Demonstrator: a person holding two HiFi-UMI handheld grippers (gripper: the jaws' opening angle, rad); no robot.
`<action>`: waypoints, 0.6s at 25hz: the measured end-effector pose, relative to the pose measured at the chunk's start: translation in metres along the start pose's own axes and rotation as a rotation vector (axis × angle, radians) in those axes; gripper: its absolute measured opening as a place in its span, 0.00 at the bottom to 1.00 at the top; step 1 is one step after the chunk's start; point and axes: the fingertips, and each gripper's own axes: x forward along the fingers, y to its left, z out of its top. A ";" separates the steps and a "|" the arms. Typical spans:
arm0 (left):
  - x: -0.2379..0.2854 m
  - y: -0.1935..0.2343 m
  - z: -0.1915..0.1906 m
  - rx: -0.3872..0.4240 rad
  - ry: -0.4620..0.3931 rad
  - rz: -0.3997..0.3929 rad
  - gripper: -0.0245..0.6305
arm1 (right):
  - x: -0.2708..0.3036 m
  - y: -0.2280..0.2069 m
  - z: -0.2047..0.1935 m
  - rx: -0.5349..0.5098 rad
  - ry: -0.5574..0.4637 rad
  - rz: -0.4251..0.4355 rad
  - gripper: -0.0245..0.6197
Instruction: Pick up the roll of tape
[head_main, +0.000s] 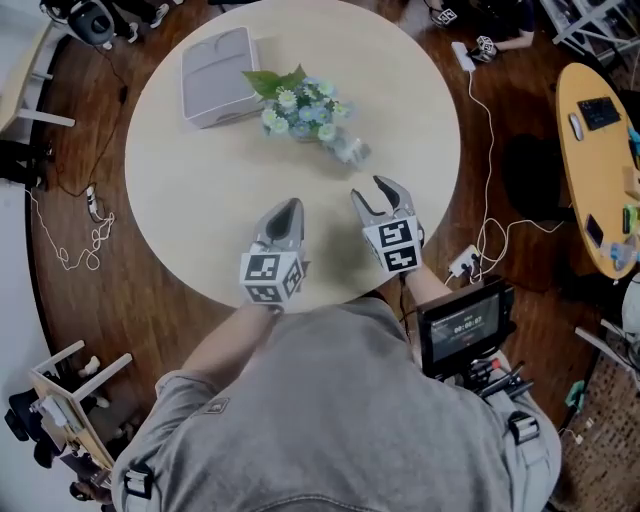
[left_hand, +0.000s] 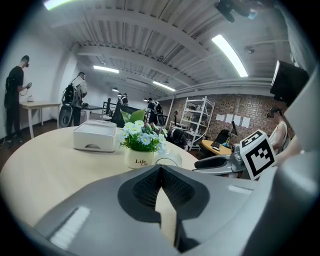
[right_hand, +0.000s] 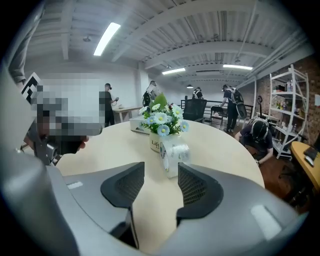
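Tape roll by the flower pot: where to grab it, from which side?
I'd pinch the tape roll across its two flat faces, coming from the near side with the open right tongs. It stands on its rim, narrow band facing them, and the flower pot blocks the far side.

Round beige table (head_main: 190, 210), potted white flowers (head_main: 298, 105) beside a grey box (head_main: 218, 75), wooden floor (head_main: 130, 310), small dark screen (head_main: 465, 325)

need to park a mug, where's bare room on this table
Bare on the round beige table: left side, between grey rectangular box and left gripper, and right side past the clear tape roll. Crowded: far middle, where box, potted white-blue flowers and tape cluster.
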 end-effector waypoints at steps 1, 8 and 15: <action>0.002 0.003 -0.001 -0.004 0.006 0.008 0.04 | 0.005 -0.003 0.000 -0.012 0.006 0.010 0.41; 0.008 0.018 -0.015 -0.020 0.049 0.060 0.04 | 0.046 -0.028 0.001 -0.077 0.048 0.030 0.57; 0.005 0.032 -0.023 -0.045 0.069 0.117 0.04 | 0.084 -0.028 -0.003 -0.167 0.083 0.110 0.61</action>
